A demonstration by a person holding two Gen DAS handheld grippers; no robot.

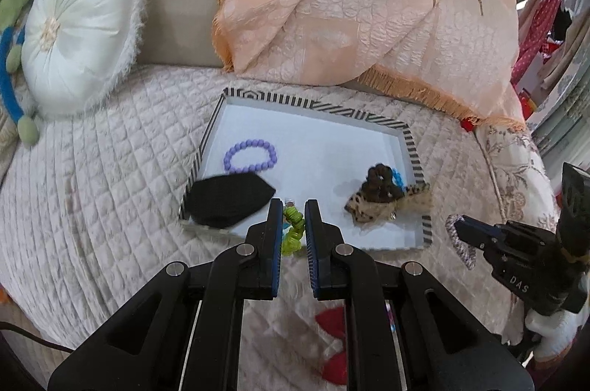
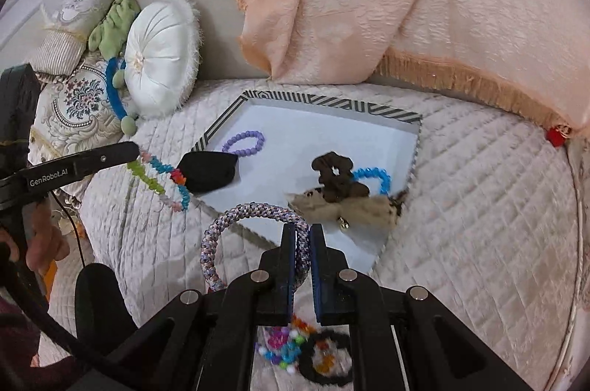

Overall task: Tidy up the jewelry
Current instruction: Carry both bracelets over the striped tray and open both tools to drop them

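- Your left gripper (image 1: 294, 208) is nearly closed, its jaws clamped on a multicolour chip bracelet (image 2: 158, 179); in the left wrist view only its lime-green beads show between the pads.
- In the right wrist view that bracelet hangs from the left gripper (image 2: 138, 151) as a long loop, its long axis slanting down from the fingertips toward the near left corner of the striped tray (image 1: 411, 147), and it sits over the quilt just outside that corner.
- Your right gripper (image 2: 303, 236) is pinched tight on a braided purple-grey ring (image 2: 236, 217), with the cord squeezed between the blue pads.
- The ring stands roughly upright, bulging to the left of the jaws and arching over the near edge of the tray; from the left wrist view it hangs just off the tray's near right corner, held by the right gripper (image 1: 457, 230).
- Inside the tray, a purple bead bracelet (image 1: 250, 157) lies flat near the left wall.
- A black pointed fabric piece (image 1: 230, 201) overlaps the tray's near left edge, tip pointing into the tray.
- A dark brown scrunchie (image 2: 337, 175) rests on a leopard-print bow (image 2: 354, 210) by the right wall, and a blue bead bracelet (image 2: 376, 175) touches them.
- Nearer you than the tray, a bright bead bracelet (image 2: 282, 346) and a black ring (image 2: 324, 359) lie on the quilt (image 1: 103, 192).
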